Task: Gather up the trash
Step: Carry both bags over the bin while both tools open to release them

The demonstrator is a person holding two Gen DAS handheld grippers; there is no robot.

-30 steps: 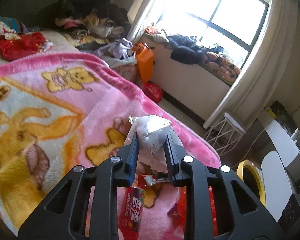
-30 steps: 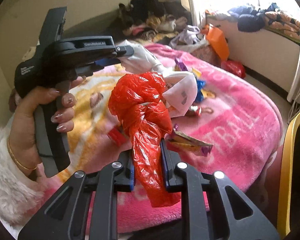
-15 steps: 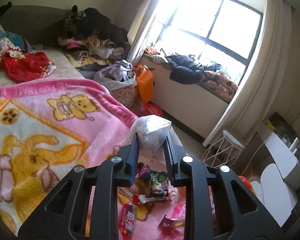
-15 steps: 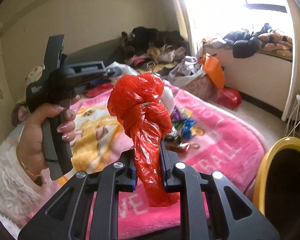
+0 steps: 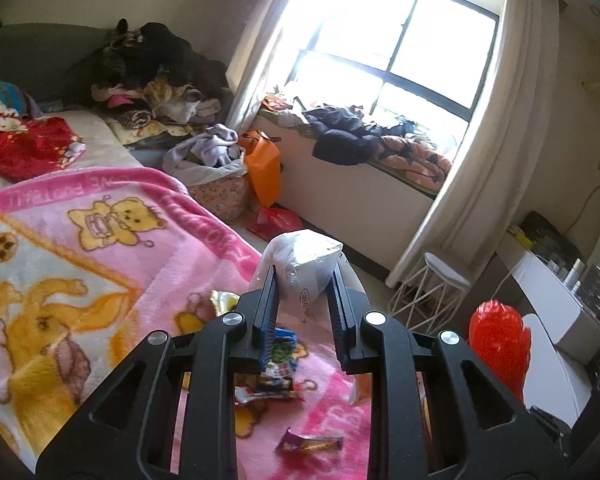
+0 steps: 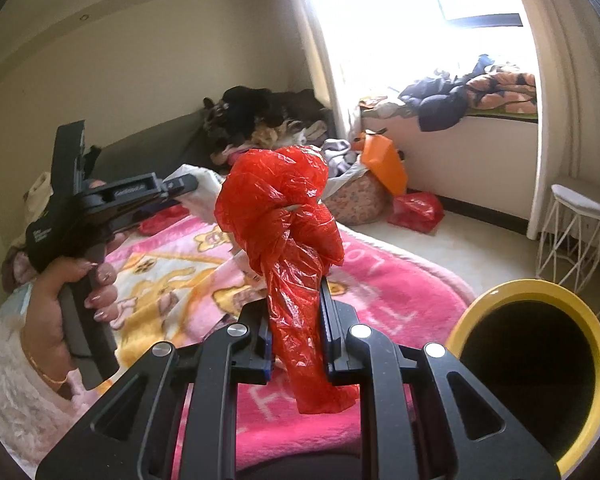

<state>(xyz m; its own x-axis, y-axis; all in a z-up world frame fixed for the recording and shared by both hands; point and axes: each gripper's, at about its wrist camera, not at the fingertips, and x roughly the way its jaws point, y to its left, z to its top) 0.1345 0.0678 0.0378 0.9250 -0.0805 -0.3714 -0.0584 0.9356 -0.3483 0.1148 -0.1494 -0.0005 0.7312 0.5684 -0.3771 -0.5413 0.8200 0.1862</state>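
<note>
My left gripper is shut on a crumpled white plastic bag and holds it up above the pink blanket. My right gripper is shut on a crumpled red plastic bag, held above the bed beside a yellow-rimmed bin at the lower right. The red bag also shows in the left wrist view. The left gripper, in a hand, shows in the right wrist view. Several snack wrappers lie on the blanket below the left gripper.
A basket of clothes, an orange bag and a red bag are on the floor by the window ledge. A white wire stool stands by the curtain. Clothes are piled at the bed's far end.
Both grippers have lifted higher with their bags and swung right. The yellow bin has come further into the right wrist view. The wrappers now lie farther below the left gripper.
</note>
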